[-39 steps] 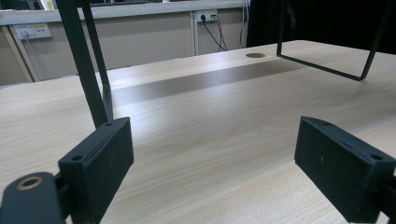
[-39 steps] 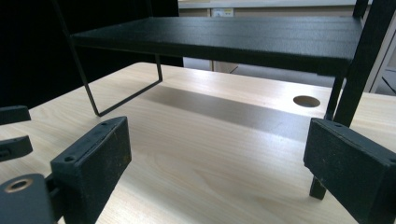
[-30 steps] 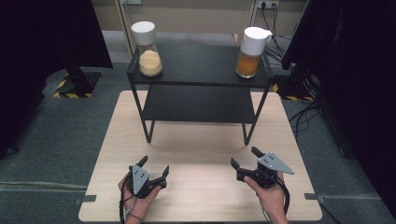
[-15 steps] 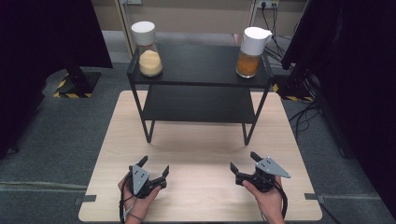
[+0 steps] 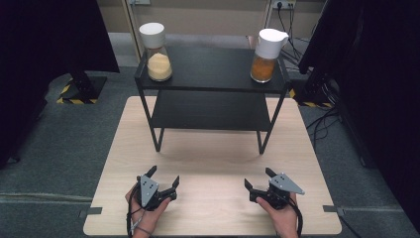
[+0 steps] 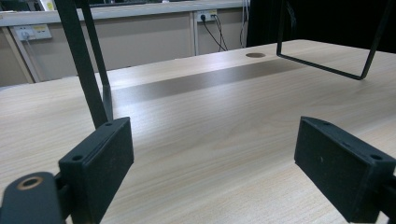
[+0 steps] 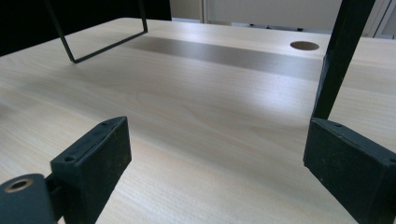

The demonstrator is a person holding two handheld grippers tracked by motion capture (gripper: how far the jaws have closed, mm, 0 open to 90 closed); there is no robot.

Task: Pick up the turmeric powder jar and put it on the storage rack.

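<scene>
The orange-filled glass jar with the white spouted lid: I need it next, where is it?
In the high view, the orange-filled glass jar with the white spouted lid stands at the right end of the black metal shelf's top, opposite the pale-filled jar.

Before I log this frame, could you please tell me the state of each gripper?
Left gripper: open, holding nothing, low over the table.
Right gripper: open, holding nothing.

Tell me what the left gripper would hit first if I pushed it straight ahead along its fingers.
Probably the black shelf rack: the left gripper, open and empty, points over bare table toward the rack's left front leg. Depth is unclear, so it may slip just right of that leg and pass under the rack.
</scene>
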